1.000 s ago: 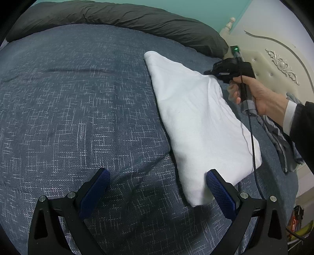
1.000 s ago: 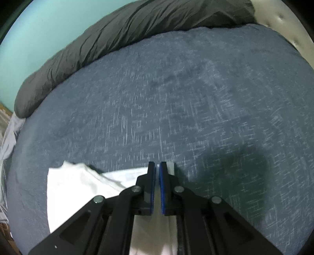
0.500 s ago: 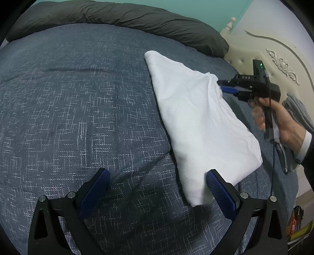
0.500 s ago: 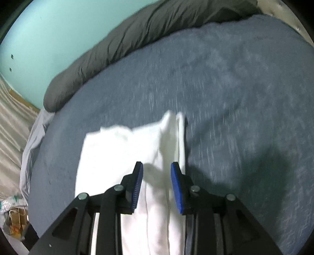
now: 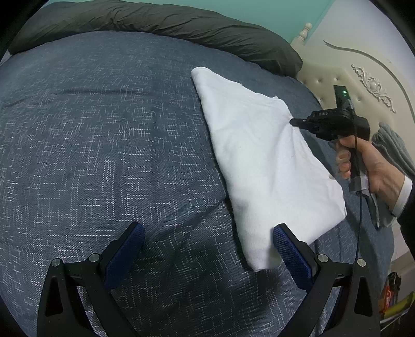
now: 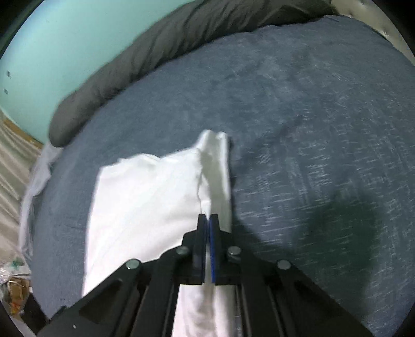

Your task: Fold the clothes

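Left wrist view shows you the folded white cotton garment (image 5: 262, 160) lying flat on the blue-grey woven bedspread (image 5: 103, 145), toward the side nearest the cream tufted headboard (image 5: 337, 77); its long axis runs diagonally from a narrow end near the dark grey rolled duvet (image 5: 155, 23) down to a broad end just beside your left gripper (image 5: 207, 248); that gripper hangs over the bedspread with its blue pads spread wide and nothing between them, one pad just beside the garment's near corner. Your right gripper (image 6: 208, 220) has its jaws drawn together on a raised ridge of the white fabric along the garment's edge; in the right wrist view a thin pinch of cloth shows between the blue pads. Expect the garment to be light, soft and limp; it will sag and slide apart in layers if you lift from one point, so take it at corners or along a folded edge, catching every layer; the bedspread looks grippy enough to drag wrinkles, I judge.
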Motion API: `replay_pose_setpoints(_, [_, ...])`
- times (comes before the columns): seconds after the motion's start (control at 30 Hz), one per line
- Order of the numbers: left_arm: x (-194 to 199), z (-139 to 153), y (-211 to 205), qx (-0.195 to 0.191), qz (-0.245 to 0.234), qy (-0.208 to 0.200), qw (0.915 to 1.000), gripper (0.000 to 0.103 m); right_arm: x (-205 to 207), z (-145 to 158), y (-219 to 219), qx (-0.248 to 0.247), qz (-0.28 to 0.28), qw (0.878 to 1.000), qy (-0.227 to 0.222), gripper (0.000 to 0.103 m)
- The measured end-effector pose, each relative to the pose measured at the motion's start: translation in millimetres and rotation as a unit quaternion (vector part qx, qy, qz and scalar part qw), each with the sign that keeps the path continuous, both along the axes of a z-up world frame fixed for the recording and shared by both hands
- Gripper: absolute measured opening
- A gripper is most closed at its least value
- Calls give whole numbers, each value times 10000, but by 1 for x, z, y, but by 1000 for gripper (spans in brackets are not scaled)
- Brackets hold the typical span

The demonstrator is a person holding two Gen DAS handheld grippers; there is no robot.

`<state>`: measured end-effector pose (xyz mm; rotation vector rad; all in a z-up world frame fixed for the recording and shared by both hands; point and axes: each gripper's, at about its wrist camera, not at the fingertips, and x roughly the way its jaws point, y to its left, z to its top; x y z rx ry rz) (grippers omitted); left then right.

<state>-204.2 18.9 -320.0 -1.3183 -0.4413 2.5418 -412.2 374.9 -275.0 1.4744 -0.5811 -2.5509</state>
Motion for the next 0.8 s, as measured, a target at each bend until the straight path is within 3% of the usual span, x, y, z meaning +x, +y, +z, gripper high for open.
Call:
replay_pose_setpoints(0.2, [2,0,-1,2,-2,-11,10000,102,-4,-11,7,-561,-179,9979,-285,3])
replay_pose_setpoints(0.27, [0,-1,-2,11,2,-9,10000,102,6,-8,15,-695,-227,9970,-250,7])
replay_pose_setpoints(0.4, [-2,-1,-1,9,8,-9,10000,102,28,1,11,-844,62,9962,-190,25])
replay_pose_setpoints(0.63, [-1,0,-1,-25,22,-20,10000,102,48,-7,8,-816,338,9956,-324,23])
replay_pose_setpoints(0.7, [-1,-1,-1,-26,20,-22,10000,102,50,-7,10,-799,361,9957,-290,7])
replay_pose_setpoints(0.8, [-3,-1,-1,-21,20,-22,10000,102,55,-2,17,-826,329,9957,-248,3])
